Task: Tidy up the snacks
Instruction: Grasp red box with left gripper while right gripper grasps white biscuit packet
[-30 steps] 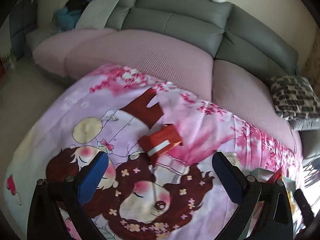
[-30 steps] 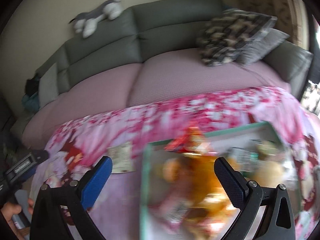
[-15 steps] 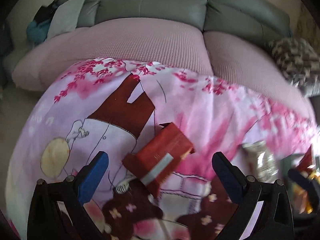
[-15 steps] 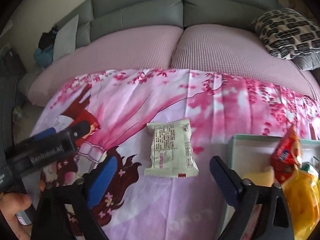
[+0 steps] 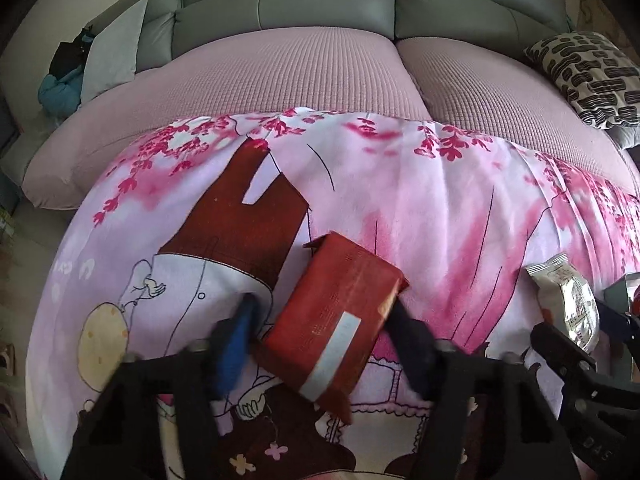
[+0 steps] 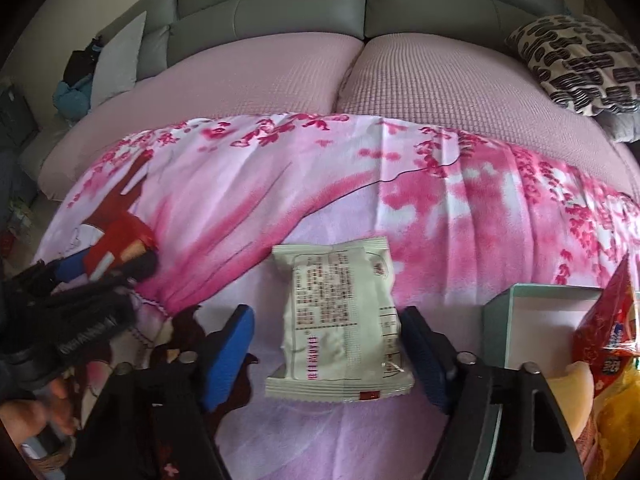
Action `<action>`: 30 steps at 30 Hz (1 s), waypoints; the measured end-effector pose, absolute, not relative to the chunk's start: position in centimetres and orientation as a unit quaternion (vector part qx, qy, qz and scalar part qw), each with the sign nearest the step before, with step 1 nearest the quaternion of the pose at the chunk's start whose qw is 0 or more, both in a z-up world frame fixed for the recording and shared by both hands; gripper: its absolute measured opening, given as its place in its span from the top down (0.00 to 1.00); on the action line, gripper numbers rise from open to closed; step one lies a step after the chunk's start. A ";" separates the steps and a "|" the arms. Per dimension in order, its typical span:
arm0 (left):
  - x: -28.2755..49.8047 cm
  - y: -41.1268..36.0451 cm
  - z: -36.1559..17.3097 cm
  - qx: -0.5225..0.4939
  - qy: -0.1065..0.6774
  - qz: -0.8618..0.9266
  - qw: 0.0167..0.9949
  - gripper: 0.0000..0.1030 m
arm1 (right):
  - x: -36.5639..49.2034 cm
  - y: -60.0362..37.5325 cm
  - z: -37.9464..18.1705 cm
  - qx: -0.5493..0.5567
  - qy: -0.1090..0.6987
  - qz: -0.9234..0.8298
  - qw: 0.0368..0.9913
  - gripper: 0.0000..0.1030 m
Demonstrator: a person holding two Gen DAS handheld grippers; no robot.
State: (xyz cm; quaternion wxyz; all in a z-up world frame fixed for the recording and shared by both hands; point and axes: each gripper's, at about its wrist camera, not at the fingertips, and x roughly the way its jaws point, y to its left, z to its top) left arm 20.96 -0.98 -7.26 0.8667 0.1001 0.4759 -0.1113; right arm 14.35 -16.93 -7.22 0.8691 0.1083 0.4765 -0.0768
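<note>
Two grippers hang low over a pink picture cloth that lies in front of a pink and grey sofa.

In the left view, the left gripper is low in the middle of the frame. A red box lies tilted on the cloth, right between its two fingers. The jaws have just been closing in on it. The dark finger touches the right corner of the box. The blue finger is blurry and sits just beside the left edge. It is too blurry to tell if the box is pinched yet.

In the right view, the right gripper is low in the middle too. A white bag lies flat on the cloth between its fingers. These jaws have just been closing as well, but they are not pinching. The right finger is at the edge of the bag, and some cloth shows between the blue finger and the bag.

At the lower right of this view is a green tray with a red snack bag in it.
</note>
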 end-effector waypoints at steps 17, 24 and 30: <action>17.8 -0.7 -4.4 0.025 0.507 -0.114 0.854 0.59 | 10.5 -17.4 -5.2 0.142 0.472 -0.075 0.867 0.47; 14.3 0.0 -1.6 0.009 0.489 -0.132 0.862 0.59 | 6.8 -17.2 -2.2 0.142 0.447 -0.084 0.879 0.47; 10.9 -0.2 0.0 0.001 0.473 -0.153 0.867 0.59 | 3.4 -17.7 -0.4 0.145 0.430 -0.101 0.886 0.47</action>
